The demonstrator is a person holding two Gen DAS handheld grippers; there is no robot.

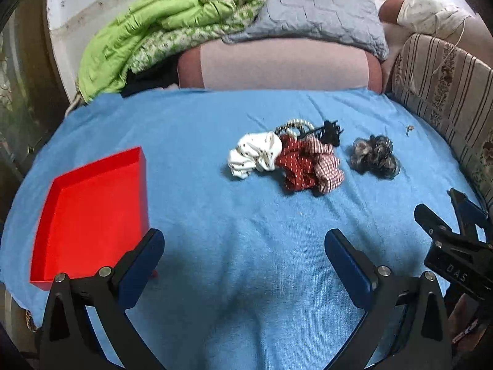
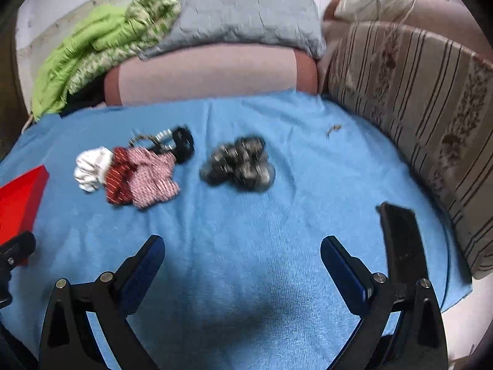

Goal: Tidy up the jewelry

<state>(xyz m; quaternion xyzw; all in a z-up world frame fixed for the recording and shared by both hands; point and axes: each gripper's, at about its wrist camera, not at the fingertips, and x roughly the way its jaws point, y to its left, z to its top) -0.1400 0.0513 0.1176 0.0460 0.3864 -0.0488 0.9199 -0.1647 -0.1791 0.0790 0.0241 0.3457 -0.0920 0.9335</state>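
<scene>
A pile of hair accessories lies mid-bed on the blue cloth (image 1: 246, 215): a white scrunchie (image 1: 254, 154), a dark red dotted scrunchie (image 1: 295, 163), a red checked scrunchie (image 1: 328, 168), a beaded band (image 1: 291, 125) and a black claw clip (image 1: 329, 132). A grey-brown scrunchie (image 1: 374, 157) lies apart to their right. An empty red tray (image 1: 89, 212) sits at the left. My left gripper (image 1: 245, 256) is open and empty, short of the pile. My right gripper (image 2: 242, 262) is open and empty; its view is blurred and shows the pile (image 2: 138, 169) and the grey-brown scrunchie (image 2: 238, 163).
A black phone (image 2: 402, 240) lies on the cloth at the right. A small metal piece (image 1: 409, 129) lies near the striped cushion (image 1: 446, 92). A pink bolster (image 1: 277, 67), grey pillow (image 1: 314, 9) and green quilt (image 1: 148, 30) lie behind. The right gripper shows in the left view (image 1: 456, 240).
</scene>
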